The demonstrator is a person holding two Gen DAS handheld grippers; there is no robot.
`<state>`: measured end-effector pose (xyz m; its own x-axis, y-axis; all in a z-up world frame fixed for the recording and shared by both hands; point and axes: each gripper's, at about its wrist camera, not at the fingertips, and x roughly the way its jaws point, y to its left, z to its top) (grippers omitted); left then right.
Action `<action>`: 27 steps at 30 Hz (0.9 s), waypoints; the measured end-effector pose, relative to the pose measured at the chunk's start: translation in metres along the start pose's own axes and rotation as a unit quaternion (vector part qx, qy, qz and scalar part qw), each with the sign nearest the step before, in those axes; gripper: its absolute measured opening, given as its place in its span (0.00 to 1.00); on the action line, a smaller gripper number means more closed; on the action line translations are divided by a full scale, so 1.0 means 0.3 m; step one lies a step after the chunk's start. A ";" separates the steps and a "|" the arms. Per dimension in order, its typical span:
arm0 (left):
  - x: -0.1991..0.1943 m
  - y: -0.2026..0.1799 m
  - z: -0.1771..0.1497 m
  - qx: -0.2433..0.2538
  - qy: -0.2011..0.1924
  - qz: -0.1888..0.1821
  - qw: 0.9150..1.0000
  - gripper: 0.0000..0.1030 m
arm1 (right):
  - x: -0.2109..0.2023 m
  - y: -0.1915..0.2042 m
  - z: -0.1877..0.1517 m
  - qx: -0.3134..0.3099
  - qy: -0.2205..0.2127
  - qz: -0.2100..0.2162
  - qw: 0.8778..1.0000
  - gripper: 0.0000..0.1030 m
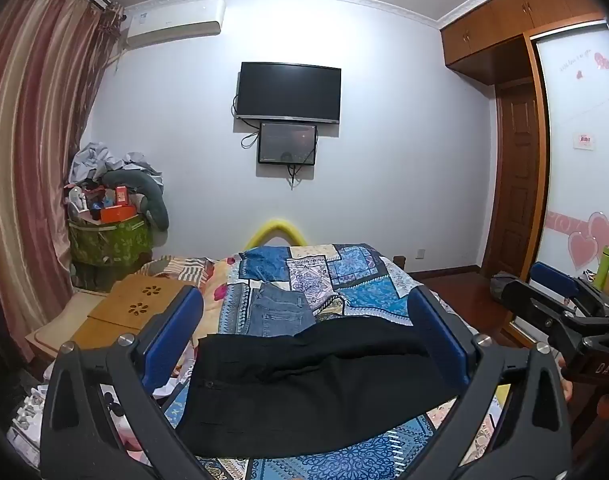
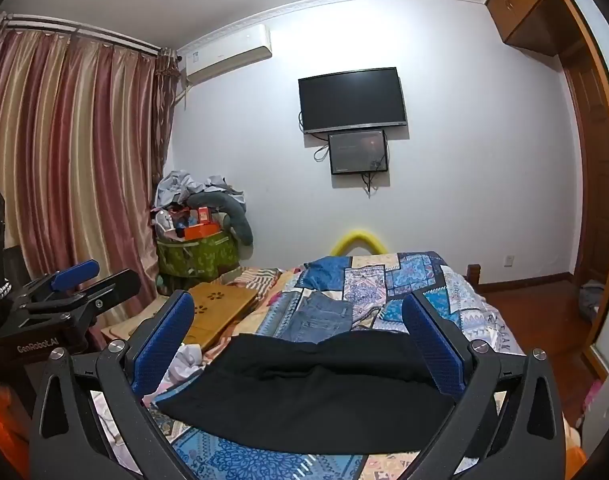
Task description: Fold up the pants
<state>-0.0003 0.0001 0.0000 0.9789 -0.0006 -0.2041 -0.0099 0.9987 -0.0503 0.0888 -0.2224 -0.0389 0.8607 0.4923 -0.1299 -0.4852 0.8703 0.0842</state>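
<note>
Black pants (image 1: 312, 384) lie flat across the patchwork quilt, near the front of the bed; they also show in the right wrist view (image 2: 316, 392). My left gripper (image 1: 304, 320) is open, its blue pads spread wide above the pants, holding nothing. My right gripper (image 2: 300, 320) is also open and empty above the pants. The right gripper shows at the right edge of the left wrist view (image 1: 560, 300), and the left gripper at the left edge of the right wrist view (image 2: 76, 284).
Folded blue jeans (image 1: 278, 312) lie on the quilt (image 1: 364, 280) behind the black pants. A wooden lap desk (image 1: 140, 300) sits at the bed's left. A cluttered green basket (image 1: 108, 240) stands by the curtain. A wardrobe (image 1: 576, 160) lines the right wall.
</note>
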 end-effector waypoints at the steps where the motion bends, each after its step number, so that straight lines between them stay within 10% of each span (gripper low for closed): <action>1: 0.000 -0.001 0.000 -0.001 0.000 0.000 1.000 1.00 | -0.001 0.001 0.001 0.000 0.003 0.000 1.000 1.00; 27: -0.005 0.000 0.007 -0.006 -0.004 -0.014 1.000 1.00 | 0.009 -0.038 -0.014 0.013 -0.001 -0.018 1.000 1.00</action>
<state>-0.0013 0.0002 0.0023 0.9806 -0.0281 -0.1939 0.0152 0.9976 -0.0674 0.0959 -0.2310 -0.0444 0.8782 0.4602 -0.1304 -0.4493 0.8872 0.1049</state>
